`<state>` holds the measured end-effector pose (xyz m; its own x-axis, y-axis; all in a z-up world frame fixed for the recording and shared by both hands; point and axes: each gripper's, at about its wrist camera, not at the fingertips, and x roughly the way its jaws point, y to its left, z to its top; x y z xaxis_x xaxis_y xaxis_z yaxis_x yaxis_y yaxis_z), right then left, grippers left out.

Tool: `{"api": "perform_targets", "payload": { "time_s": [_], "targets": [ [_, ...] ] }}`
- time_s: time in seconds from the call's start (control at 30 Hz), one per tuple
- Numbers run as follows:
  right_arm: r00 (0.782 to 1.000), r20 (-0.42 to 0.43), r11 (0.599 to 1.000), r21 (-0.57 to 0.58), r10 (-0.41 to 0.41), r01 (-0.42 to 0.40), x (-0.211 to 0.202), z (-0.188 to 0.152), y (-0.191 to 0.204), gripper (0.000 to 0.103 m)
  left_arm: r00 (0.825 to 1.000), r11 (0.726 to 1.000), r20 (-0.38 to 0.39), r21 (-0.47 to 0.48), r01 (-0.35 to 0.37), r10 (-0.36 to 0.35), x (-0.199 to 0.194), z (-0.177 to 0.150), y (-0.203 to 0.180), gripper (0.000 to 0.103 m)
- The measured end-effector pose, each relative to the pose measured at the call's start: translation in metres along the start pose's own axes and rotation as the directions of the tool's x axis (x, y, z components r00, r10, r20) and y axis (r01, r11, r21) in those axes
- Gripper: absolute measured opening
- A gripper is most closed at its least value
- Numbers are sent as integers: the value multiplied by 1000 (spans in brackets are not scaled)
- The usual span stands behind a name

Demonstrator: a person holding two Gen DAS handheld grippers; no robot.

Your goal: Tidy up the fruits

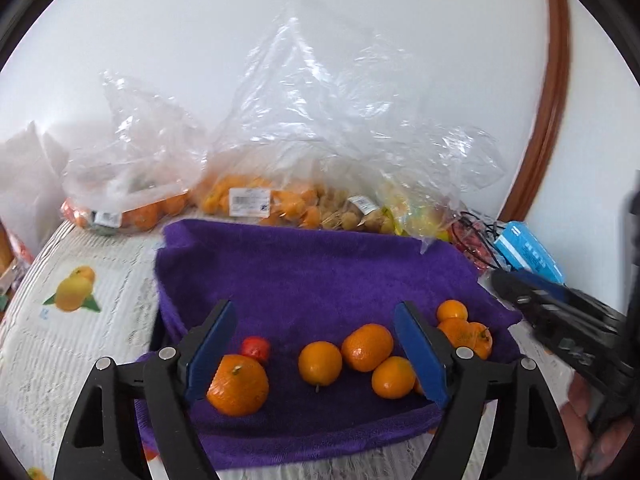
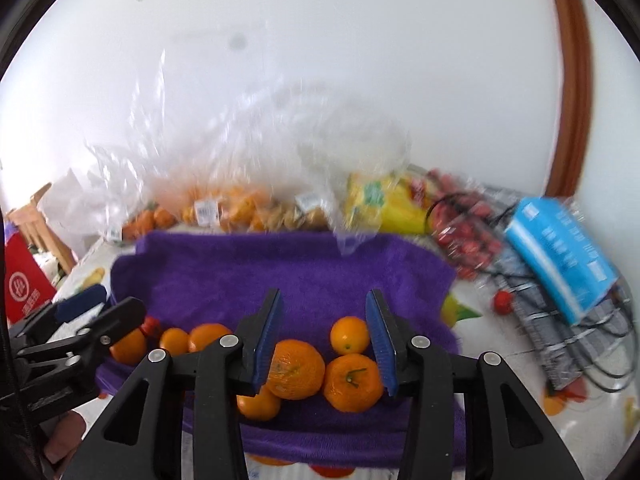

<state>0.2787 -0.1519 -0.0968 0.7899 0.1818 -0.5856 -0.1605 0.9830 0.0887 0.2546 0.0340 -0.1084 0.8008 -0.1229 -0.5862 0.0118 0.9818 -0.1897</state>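
Observation:
A purple towel (image 1: 312, 276) lies on the table with several oranges on its near part. In the left wrist view my left gripper (image 1: 316, 354) is open above the towel, with a large orange (image 1: 238, 386), a small red fruit (image 1: 256, 349) and three oranges (image 1: 320, 362) around its gap. My right gripper (image 2: 324, 338) is open over the towel (image 2: 280, 268), with a large orange (image 2: 296, 368) and a stemmed orange (image 2: 353, 382) between its blue pads. Each gripper shows at the other view's edge, the right one (image 1: 560, 320) blurred.
Clear plastic bags of oranges and small yellow fruits (image 1: 288, 196) stand behind the towel against the white wall. A blue box (image 2: 560, 248), a netted pack of red fruits (image 2: 468, 224) and a loose red fruit (image 2: 503, 302) lie at the right. A red carton (image 2: 24, 284) stands left.

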Motion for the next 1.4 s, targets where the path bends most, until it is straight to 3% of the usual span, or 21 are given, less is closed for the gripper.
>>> {"api": "perform_targets", "payload": {
  "time_s": [0.2,0.27,0.37,0.57,0.67,0.9,1.07,1.4],
  "targets": [
    [1000,8,1000,17,-21,21,-63,9,8,45,1000,997,29,-76,13,-11,-53,-1,10,80],
    [999,8,998,33,-50,50,-85,8,8,58,999,996,42,-79,31,-28,-80,-5,10,80],
    [999,8,997,66,-38,37,-120,-2,5,75,1000,998,30,-64,-5,7,-110,-12,5,80],
    [998,43,996,72,-51,48,-190,-28,4,89,1000,999,29,-30,-12,13,-171,-35,-7,80],
    [995,74,997,59,-59,55,-221,-39,7,96,999,1000,37,-12,-5,6,-197,-44,-14,86],
    [993,94,996,49,-77,73,-278,-57,14,103,996,999,84,32,-26,24,-251,-59,-35,99],
    [995,96,998,61,-34,29,-302,-68,13,103,992,997,119,59,-56,48,-277,-65,-47,100],
    [991,114,997,43,-71,66,-321,-74,14,103,989,994,134,83,-72,60,-294,-68,-54,100]
  ]
}}
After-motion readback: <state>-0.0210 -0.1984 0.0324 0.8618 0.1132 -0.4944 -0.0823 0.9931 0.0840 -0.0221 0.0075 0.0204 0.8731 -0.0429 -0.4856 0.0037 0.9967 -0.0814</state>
